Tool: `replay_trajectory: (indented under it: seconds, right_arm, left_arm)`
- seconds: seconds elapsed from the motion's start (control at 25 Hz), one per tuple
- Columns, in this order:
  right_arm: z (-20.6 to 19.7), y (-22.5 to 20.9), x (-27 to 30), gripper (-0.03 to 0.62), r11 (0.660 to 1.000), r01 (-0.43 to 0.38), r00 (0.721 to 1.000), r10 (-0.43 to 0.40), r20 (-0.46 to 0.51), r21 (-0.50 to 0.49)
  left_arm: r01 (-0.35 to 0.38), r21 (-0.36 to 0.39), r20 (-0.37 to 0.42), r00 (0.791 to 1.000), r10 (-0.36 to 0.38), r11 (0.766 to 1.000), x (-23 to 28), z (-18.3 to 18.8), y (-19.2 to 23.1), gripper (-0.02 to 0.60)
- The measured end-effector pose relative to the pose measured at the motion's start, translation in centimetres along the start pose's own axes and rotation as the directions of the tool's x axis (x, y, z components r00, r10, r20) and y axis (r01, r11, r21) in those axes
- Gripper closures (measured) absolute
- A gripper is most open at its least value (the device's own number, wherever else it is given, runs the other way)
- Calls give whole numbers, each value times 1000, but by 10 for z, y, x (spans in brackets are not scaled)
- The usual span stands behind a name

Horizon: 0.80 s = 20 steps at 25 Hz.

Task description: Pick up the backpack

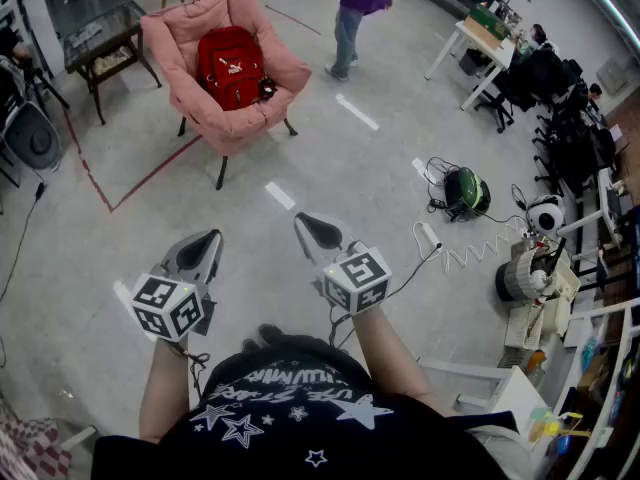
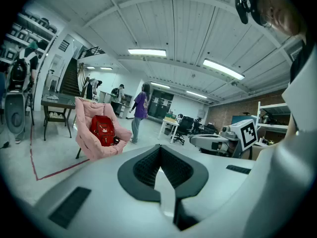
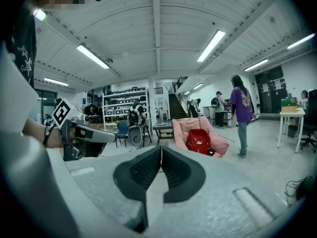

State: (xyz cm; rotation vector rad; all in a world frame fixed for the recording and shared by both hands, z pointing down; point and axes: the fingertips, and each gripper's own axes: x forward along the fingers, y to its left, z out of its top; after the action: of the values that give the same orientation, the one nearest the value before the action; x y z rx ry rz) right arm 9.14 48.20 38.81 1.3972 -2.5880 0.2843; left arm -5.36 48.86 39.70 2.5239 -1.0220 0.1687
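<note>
A red backpack (image 1: 230, 65) sits upright on the seat of a pink padded chair (image 1: 245, 116) across the floor, far ahead of both grippers. It also shows as the red backpack (image 2: 103, 130) in the left gripper view and the red backpack (image 3: 198, 141) in the right gripper view. My left gripper (image 1: 207, 241) and right gripper (image 1: 305, 222) are held side by side near the person's body, both shut with nothing between the jaws. Seen along their own jaws, the left gripper (image 2: 160, 152) and right gripper (image 3: 161, 152) have their pads together.
A person in a purple top (image 1: 358, 8) walks behind the chair. A dark side table (image 1: 100, 43) stands left of it. Red tape lines (image 1: 150, 176) mark the floor. A green helmet-like object with cables (image 1: 465, 191) and white desks with equipment (image 1: 545, 268) lie to the right.
</note>
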Motion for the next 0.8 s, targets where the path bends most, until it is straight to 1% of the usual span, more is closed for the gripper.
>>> replay_trajectory:
  seconds: [0.2,0.56,0.68,0.8]
  right_arm:
    - [-5,7,5,589,1000,-13,1000,13,1,-15]
    - [-14,29,-4,589,1000,-3,1000,3,-15,-8]
    - [-11,29,-10,589,998,46,999,-45,19,-42]
    - [-20,26,-20,589,993,107,993,-104,51,-58]
  left_arm:
    - [-14,-5,8,1000,14,1000,-4,-4,5,574]
    - [-5,-33,-26,1000,4,999,-24,-24,2,574]
    - [3,-42,-25,1000,-4,999,-25,-28,5,574]
    - [47,-45,-4,999,-47,998,-27,-34,4,574]
